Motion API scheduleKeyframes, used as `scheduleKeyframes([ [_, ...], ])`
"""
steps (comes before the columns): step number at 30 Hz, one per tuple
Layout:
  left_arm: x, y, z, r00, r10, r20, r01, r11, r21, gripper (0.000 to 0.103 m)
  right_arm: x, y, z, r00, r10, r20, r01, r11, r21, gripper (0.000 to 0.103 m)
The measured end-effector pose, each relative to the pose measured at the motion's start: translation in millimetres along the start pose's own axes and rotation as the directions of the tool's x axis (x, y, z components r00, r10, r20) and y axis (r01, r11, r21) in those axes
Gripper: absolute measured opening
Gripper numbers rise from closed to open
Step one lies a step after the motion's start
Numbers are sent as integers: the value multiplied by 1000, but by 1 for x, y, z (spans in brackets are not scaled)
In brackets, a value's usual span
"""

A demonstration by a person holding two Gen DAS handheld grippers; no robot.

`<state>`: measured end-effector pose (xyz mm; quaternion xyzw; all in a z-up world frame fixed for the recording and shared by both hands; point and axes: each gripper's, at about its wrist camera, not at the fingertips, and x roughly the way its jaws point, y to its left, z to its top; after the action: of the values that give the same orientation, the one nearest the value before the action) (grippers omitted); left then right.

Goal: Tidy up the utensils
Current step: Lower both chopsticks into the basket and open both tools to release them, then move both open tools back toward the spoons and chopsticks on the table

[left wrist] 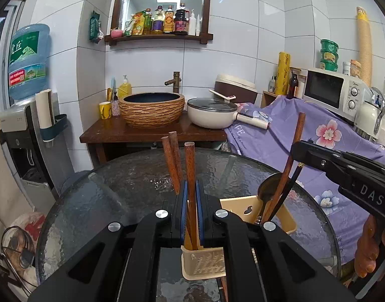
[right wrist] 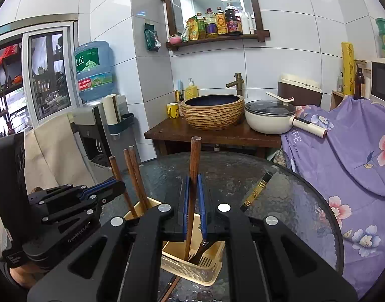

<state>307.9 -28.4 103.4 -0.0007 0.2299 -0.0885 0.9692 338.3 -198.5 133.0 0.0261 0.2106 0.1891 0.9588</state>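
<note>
My left gripper (left wrist: pixel 191 186) is shut on an upright wooden chopstick (left wrist: pixel 190 161), whose lower end stands in a beige slotted utensil holder (left wrist: pixel 202 264) on the round glass table (left wrist: pixel 112 191). Two more wooden chopsticks (left wrist: pixel 172 161) lean just left of it. My right gripper (right wrist: pixel 193 180) is shut on another wooden chopstick (right wrist: pixel 194 156), with its foot in the same holder (right wrist: pixel 192 266) beside a black fork (right wrist: pixel 203 250). A metal spoon (left wrist: pixel 268 188) and a black, gold-banded handle (right wrist: pixel 258 191) also stand in the holder. Each gripper shows at the edge of the other's view.
A purple floral cloth (left wrist: pixel 305 138) covers furniture right of the table. Behind stand a wooden washstand with a woven basin (left wrist: pixel 152 109) and a white lidded pot (left wrist: pixel 212 113). A water dispenser (left wrist: pixel 26 125) is at the left, a microwave (left wrist: pixel 336 90) at the right.
</note>
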Motion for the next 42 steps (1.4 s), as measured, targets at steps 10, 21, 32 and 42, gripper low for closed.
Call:
scheduleKeyframes([
  [10,-41,4,-8,996,2,94,-2,1000,-3,70,-33,10,-6,995,-36,90,39,999,-26,49],
  [21,-71,30,-61,998,60,22,-58,996,-70,95,-70,46,-72,999,-4,44,8,995,-97,70],
  [32,-53,38,-137,976,134,-172,-137,991,-2,96,-31,42,-152,983,-36,-182,30,999,-33,71],
  [42,-49,49,-166,959,149,-241,-157,987,-15,90,-5,31,-188,945,-73,-318,79,997,7,71],
])
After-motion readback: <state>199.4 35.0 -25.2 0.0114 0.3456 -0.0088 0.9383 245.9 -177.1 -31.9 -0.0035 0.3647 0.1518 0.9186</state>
